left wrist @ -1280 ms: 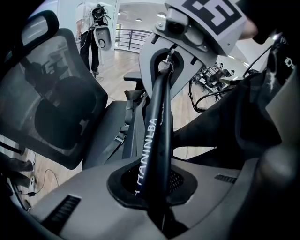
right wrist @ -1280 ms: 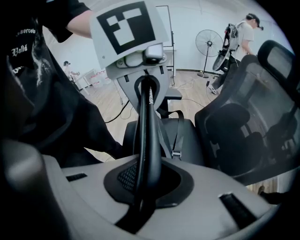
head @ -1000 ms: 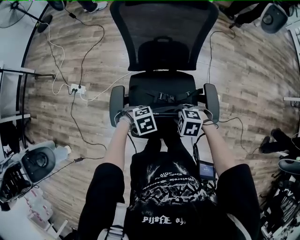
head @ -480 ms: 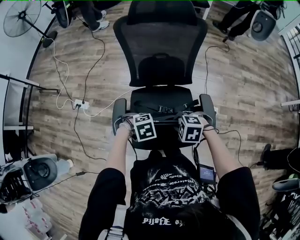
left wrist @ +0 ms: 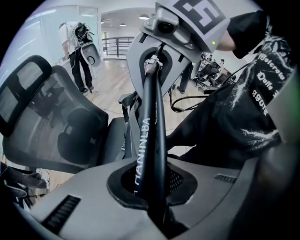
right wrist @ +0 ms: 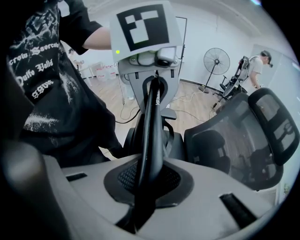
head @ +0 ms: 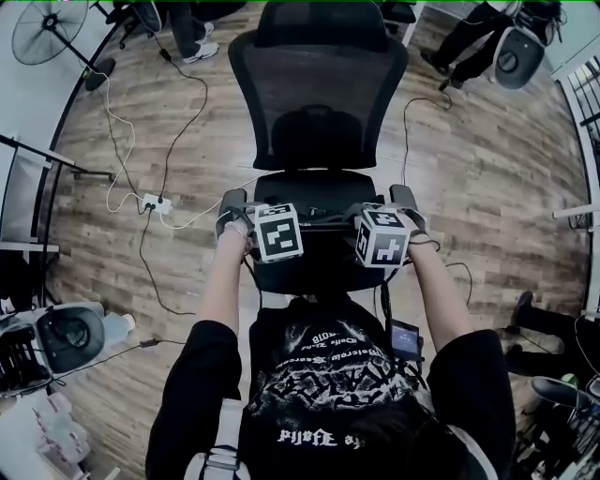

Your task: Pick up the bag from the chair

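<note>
A black bag (head: 324, 259) hangs in front of the black mesh office chair (head: 319, 103), above its seat, in the head view. Its dark strap (head: 328, 219) stretches between my two grippers. My left gripper (head: 274, 234) is shut on one end of the strap and my right gripper (head: 382, 238) on the other. In the left gripper view the strap (left wrist: 152, 122), printed with white letters, runs from my left gripper (left wrist: 153, 199) up to the right gripper (left wrist: 159, 65). In the right gripper view the strap (right wrist: 151, 126) leaves my right gripper (right wrist: 144, 190) toward the left gripper (right wrist: 152, 77).
The chair's armrests (head: 231, 204) flank the bag. A power strip (head: 153, 202) with trailing cables lies on the wood floor at left. A standing fan (head: 47, 21) is at the far left. Other chairs and people's legs (head: 192, 28) are at the back.
Both grippers have risen together, still gripping the strap, and the bag has come up off the chair seat with them.
</note>
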The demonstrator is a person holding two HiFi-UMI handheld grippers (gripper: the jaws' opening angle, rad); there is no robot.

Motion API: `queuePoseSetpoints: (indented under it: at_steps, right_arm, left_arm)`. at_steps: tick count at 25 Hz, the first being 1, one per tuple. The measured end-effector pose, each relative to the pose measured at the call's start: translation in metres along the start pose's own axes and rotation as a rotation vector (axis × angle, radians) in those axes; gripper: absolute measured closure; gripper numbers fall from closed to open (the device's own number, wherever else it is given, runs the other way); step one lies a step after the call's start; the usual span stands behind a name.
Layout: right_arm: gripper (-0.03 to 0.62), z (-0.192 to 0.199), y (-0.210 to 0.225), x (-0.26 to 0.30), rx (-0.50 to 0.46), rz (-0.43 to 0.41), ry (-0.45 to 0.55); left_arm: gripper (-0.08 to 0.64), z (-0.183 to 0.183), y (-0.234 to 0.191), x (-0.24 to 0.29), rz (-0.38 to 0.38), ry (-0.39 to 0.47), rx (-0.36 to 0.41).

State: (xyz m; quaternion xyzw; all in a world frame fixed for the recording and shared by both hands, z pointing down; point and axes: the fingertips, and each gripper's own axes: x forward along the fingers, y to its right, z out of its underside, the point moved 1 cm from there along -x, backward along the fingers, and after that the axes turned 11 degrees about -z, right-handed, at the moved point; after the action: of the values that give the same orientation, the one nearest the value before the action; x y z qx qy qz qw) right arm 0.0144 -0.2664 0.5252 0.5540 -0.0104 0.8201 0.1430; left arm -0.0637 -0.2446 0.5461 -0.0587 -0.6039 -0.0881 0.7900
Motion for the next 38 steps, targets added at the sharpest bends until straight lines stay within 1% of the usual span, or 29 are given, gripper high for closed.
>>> queuePoseSetpoints:
  at_steps: [3, 6, 10, 12, 15, 18, 25, 29, 33, 38]
  right_arm:
    - [0.549, -0.005, -0.006, -0.007, 0.011, 0.004, -0.002]
    - [0.549, -0.008, -0.004, -0.021, 0.008, 0.005, -0.023]
    - [0.549, -0.018, 0.005, -0.037, -0.004, 0.003, -0.051]
    - [0.549, -0.021, 0.004, -0.044, -0.014, 0.017, -0.058]
    - [0.549, -0.026, 0.000, -0.049, -0.024, 0.043, -0.050]
    - [0.549, -0.034, 0.005, -0.054, -0.020, 0.055, -0.035]
    - [0.549, -0.044, 0.004, -0.072, -0.004, 0.021, -0.051]
    - [0.549, -0.051, 0.003, -0.083, 0.016, -0.003, -0.055]
    - [0.549, -0.058, -0.001, -0.093, 0.013, -0.006, -0.051]
    - [0.549, -0.058, -0.004, -0.095, 0.002, 0.002, -0.050]
  left_arm:
    - [0.529, -0.001, 0.002, -0.009, -0.017, 0.001, 0.008]
    - [0.529, -0.008, -0.015, -0.024, -0.087, 0.011, 0.030]
    - [0.529, -0.008, -0.022, -0.038, -0.077, 0.021, 0.018]
    - [0.529, -0.009, -0.021, -0.044, -0.085, 0.024, 0.014]
    - [0.529, -0.008, -0.018, -0.054, -0.093, 0.014, 0.021]
    - [0.529, -0.004, -0.023, -0.063, -0.098, -0.001, 0.032]
    - [0.529, -0.007, -0.026, -0.083, -0.089, 0.021, 0.028]
    - [0.529, -0.008, -0.029, -0.096, -0.092, 0.018, 0.024]
    - [0.529, -0.010, -0.026, -0.107, -0.083, 0.027, 0.011]
    - [0.529, -0.011, -0.024, -0.112, -0.077, 0.022, 0.023]
